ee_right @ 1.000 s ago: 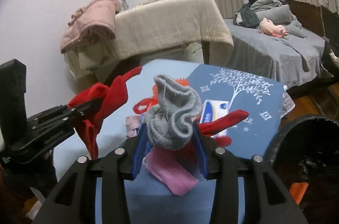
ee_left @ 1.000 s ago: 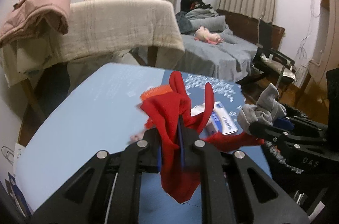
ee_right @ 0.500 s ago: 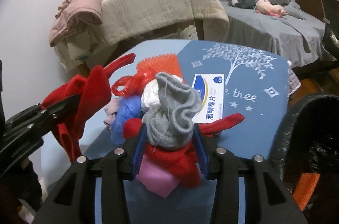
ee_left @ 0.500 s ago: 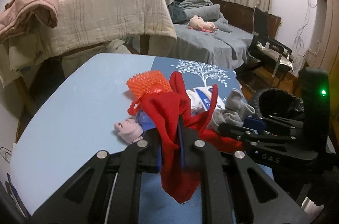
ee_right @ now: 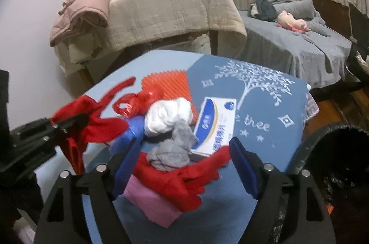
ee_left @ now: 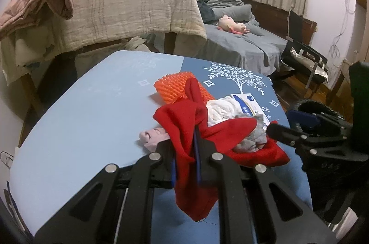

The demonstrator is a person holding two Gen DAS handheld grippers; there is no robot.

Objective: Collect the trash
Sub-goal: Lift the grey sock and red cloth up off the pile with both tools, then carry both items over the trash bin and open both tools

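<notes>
My left tongs (ee_left: pixel 185 159) clench the red cloth (ee_left: pixel 184 128). My right tongs (ee_right: pixel 184 165) are opening; the grey sock (ee_right: pixel 171 151) lies loose between them, nearer this hand.

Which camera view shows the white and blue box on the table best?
The right wrist view shows it best: the white and blue box lies nearly whole, its top and printed side facing the camera, only one corner under the grey sock. In the left wrist view the box is mostly hidden behind white cloth.
</notes>
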